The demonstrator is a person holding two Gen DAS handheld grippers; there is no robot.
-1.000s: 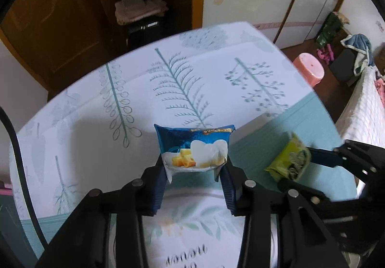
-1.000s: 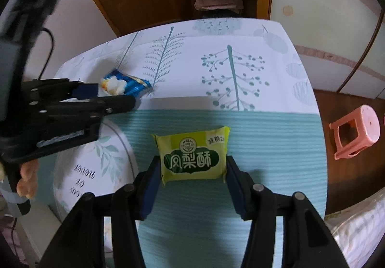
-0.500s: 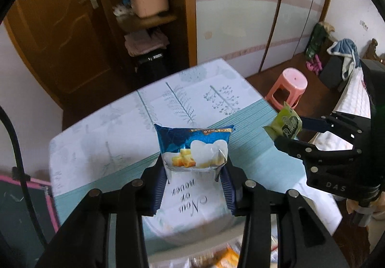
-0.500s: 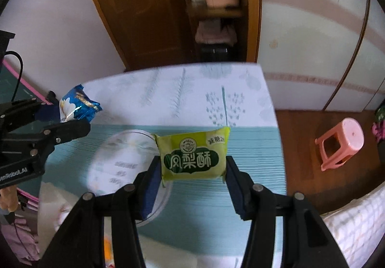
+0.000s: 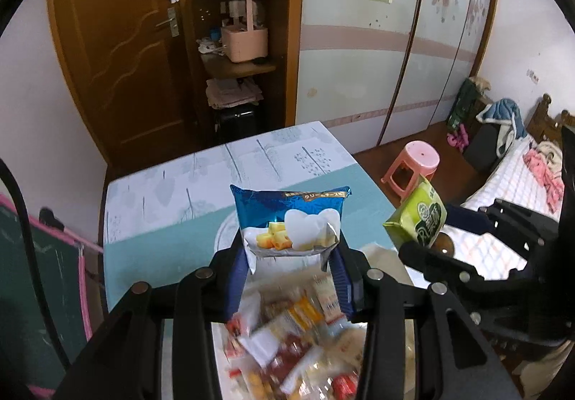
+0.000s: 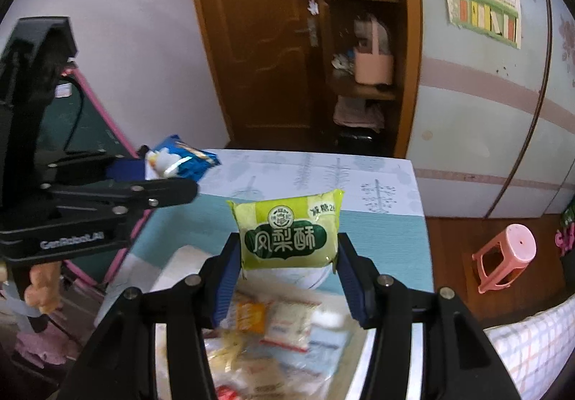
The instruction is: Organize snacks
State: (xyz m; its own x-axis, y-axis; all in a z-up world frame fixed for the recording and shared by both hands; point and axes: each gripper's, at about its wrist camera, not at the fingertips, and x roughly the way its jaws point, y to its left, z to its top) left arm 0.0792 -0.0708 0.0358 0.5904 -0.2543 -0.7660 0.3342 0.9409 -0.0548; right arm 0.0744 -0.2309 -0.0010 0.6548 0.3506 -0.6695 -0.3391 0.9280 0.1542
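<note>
My left gripper (image 5: 291, 256) is shut on a blue snack packet (image 5: 289, 220) with yellow biscuits printed on it, held high above the table. The packet also shows in the right wrist view (image 6: 181, 160). My right gripper (image 6: 289, 256) is shut on a green pineapple-cake packet (image 6: 287, 229), also lifted; it appears at the right of the left wrist view (image 5: 417, 218). Below both grippers lies a blurred pile of mixed snack packets (image 5: 287, 339), also seen in the right wrist view (image 6: 280, 331).
The table (image 5: 161, 220) has a teal and white leaf-print cloth, with a round white plate (image 5: 225, 233) partly hidden behind the blue packet. A pink stool (image 5: 413, 162) stands on the floor to the right, a bed (image 5: 503, 191) beyond it. A wooden door and shelves are behind the table.
Both grippers have risen well above the table and drawn back toward me, each still holding its packet. The snack pile at the near edge has come into view.
</note>
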